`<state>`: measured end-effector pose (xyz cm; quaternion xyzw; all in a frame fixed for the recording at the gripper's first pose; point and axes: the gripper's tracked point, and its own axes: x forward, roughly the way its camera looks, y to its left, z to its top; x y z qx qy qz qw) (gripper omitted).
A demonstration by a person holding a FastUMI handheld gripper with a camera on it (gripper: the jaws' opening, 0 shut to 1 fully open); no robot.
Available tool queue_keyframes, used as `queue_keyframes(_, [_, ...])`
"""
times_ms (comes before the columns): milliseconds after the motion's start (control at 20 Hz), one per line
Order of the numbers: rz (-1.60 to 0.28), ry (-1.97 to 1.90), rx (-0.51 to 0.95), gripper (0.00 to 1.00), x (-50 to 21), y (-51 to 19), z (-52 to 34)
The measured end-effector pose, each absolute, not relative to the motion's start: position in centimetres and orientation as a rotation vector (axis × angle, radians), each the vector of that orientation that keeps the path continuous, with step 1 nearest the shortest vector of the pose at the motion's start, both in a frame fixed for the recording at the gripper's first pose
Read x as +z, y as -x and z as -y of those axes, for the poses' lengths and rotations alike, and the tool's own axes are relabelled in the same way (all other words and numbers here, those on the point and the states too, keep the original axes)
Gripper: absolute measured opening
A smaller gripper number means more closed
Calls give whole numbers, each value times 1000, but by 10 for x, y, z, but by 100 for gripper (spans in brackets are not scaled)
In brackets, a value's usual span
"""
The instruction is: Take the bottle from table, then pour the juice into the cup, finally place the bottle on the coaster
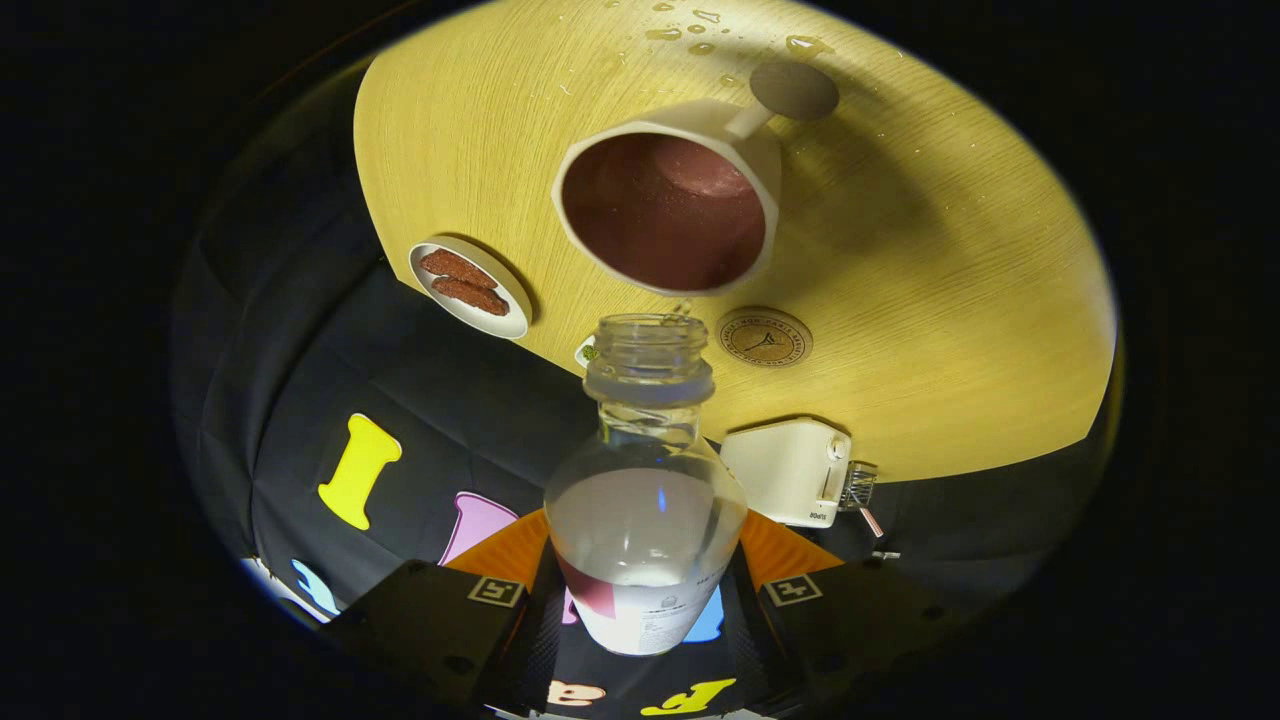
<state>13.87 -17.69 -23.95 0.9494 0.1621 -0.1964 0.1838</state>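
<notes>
With your gripper (645,600) clamped on the bottle (645,500), keep its mouth over the cup (668,205), tipping slowly.

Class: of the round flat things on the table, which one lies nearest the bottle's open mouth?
The printed coaster, just beside the bottle; the plate lies farther off.

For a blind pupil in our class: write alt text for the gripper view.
The gripper is shut on an open bottle, tipped toward a white cup of reddish juice on a wooden table. A round coaster lies beside the bottle's mouth.
</notes>
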Motion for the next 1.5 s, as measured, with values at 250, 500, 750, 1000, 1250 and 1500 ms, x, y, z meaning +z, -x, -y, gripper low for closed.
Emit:
queue_keyframes(250, [-423, -2656, -548, 72, -241, -139, 183])
queue_keyframes(500, [-407, -2633, -548, 71, -245, -137, 184])
queue_keyframes(750, [-359, -2631, -535, 71, -243, -141, 186])
queue_keyframes(1000, [-282, -2464, -528, 71, -252, -142, 188])
queue_keyframes(1250, [-305, -2099, -427, 71, -264, -130, 160])
queue_keyframes(1500, [-374, -1522, -313, 71, -273, -94, 144])
